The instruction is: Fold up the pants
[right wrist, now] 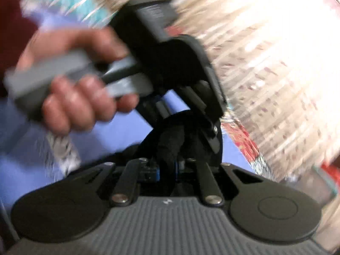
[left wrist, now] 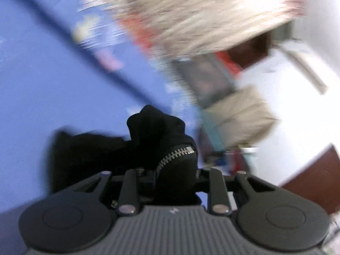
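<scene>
Blue cloth (left wrist: 42,80) fills the space behind and to the left of the left tongs (left wrist: 170,174) in the left wrist view. Up above them is a big pale blur, and to the right is something white with a tan lump (left wrist: 240,114) near it. It is all smeared, so I cannot tell what those things are.

Black pants (left wrist: 148,140) sit right at the tips of the left tongs. They are bunched in a lump that sticks up and away from the tongs, and more black cloth spreads out to the left. A silver zipper (left wrist: 176,155) runs on a slant, from low near the tips up to the right. The left tongs are pressed close together and pinch the pants by the zipper.

Blue cloth (right wrist: 25,140) also lies behind the right tongs (right wrist: 167,165) in the right wrist view, with a bright pale blur to the right. Straight ahead, a hand (right wrist: 85,104) wraps its fingers around the grey handle of the left tongs (right wrist: 191,114). That tool leans down toward the right tongs. A dark fold of pants (right wrist: 170,140) runs from the right tongs' tips up to the other tool. The right tongs are squeezed close and pinch the fold.
</scene>
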The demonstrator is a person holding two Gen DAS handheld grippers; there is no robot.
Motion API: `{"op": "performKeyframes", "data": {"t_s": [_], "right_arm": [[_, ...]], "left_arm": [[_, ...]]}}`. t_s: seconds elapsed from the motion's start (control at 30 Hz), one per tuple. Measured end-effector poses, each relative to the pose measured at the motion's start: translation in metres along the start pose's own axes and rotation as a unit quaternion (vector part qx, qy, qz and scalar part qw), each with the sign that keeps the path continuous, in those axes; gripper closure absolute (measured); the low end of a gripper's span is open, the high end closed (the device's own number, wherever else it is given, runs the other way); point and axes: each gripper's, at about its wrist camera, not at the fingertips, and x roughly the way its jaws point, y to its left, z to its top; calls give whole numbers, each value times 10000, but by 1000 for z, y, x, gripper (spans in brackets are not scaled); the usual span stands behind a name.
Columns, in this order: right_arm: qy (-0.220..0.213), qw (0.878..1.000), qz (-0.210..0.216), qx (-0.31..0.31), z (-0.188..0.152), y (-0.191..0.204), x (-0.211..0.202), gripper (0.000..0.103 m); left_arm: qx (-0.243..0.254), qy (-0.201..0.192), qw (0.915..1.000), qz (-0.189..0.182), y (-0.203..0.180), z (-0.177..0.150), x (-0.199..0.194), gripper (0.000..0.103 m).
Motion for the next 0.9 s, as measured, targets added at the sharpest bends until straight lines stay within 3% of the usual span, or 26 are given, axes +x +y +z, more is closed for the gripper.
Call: {"op": "performKeyframes", "data": {"t_s": [0.07,0.1,0.17,0.23,0.4,0.53,0.57,0.6,0.77,0.9], "right_arm": [[260,9983,380,-366,-5,19,18,88],[291,9972,507,-474,-7,26,22,87],[273,9956,717,-543,-5,35,24,79],[287,9956,816,-355,-3,33,26,77],[234,9879,1393,642,-9,-11,14,64],[221,9735,1812,1378,-15,-35,5,67],[245,9721,1858,1413,-16,-35,7,77],[320,9708,1898,1432,-17,-31,9,79],[655,9585,2124,1785,-15,-23,22,79],[586,9495,2281,2073,-21,-41,14,77]], "left_arm": [[-443,212,9958,769,34,-9,-2,80],[-654,299,9934,889,48,-13,-6,80],[-922,154,9926,773,57,-18,-18,77],[-755,142,9909,1108,50,-20,-21,63],[-353,200,9909,1284,27,-24,-22,54],[-125,130,9908,1339,4,-32,-29,50],[-122,92,9904,1376,1,-36,-33,50],[-151,60,9902,1389,-1,-40,-39,50],[-256,288,9856,1645,2,-45,-25,54],[-80,335,9836,1772,-3,-49,-14,52]]}}
